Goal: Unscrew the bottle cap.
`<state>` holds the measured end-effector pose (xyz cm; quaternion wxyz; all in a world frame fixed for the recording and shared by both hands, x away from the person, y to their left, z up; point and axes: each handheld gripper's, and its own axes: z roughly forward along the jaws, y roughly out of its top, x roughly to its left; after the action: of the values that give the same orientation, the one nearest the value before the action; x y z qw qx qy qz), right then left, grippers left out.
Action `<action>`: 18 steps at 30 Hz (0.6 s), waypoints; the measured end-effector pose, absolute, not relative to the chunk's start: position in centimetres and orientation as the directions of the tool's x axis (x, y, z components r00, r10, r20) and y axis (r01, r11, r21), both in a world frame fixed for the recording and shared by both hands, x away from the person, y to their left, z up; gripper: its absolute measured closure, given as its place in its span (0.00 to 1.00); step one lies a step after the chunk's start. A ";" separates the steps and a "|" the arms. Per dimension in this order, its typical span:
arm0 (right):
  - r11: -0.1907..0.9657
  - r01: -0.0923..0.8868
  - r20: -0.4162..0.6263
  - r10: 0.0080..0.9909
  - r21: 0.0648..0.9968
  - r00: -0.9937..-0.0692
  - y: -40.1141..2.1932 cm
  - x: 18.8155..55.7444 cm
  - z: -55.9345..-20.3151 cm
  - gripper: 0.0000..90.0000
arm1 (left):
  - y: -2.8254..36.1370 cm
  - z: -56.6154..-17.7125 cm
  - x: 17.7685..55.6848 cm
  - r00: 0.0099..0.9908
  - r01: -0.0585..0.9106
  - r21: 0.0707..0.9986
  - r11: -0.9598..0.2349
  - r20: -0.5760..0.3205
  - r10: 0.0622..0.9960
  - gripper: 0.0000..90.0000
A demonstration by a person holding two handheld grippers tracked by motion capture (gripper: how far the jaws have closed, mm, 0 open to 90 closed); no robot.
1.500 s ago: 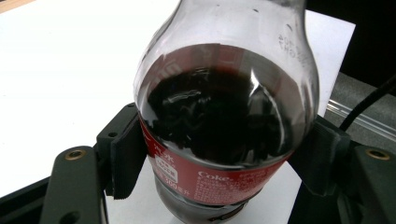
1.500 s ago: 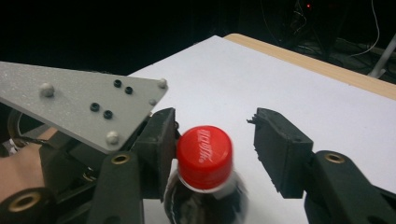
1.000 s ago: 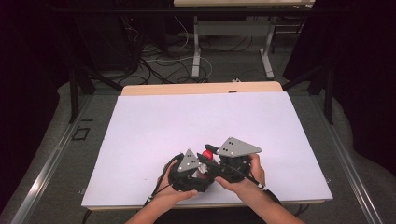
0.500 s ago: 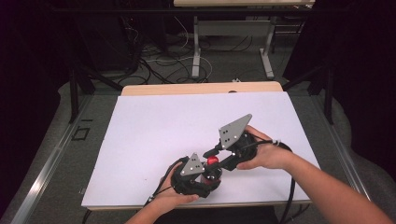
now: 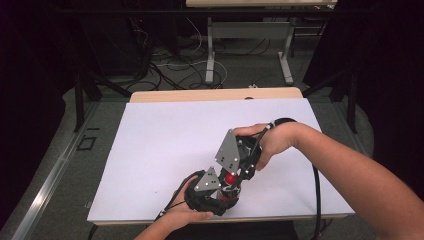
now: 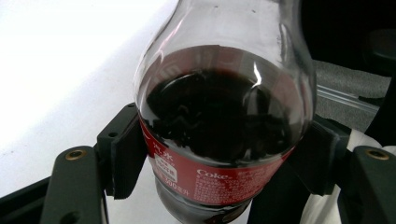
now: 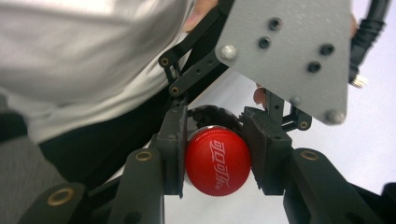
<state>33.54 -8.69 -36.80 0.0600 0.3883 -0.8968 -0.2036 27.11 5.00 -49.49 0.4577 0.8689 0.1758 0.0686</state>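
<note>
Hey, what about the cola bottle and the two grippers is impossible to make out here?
- Bottle neck: cut off by the left gripper view's top edge.
- Bottle body, high view: hidden under both grippers; red cap shows.
- Label's small print: too small.
- Cap thread, right gripper view: hidden by the cap.

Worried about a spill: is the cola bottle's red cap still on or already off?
On, though how tightly cannot be told. The red cap sits on the bottle, between the right gripper jaws; the left gripper clamps the body.

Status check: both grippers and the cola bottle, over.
Left gripper shut on the cola bottle. Right gripper shut on its red cap. White table unobstructed nearby.
</note>
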 end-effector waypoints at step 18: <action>0.581 -0.058 -0.149 0.110 0.812 -0.983 -13.2 30.6 -36.6 0.48 | 5.9 -49.3 28.1 0.874 0.312 0.835 -0.454 -0.065 0.481 0.32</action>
<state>30.62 -13.16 -36.59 -0.0916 -0.0146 -0.8842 -0.4577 28.09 5.94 -49.30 0.4673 0.8478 0.2337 0.0907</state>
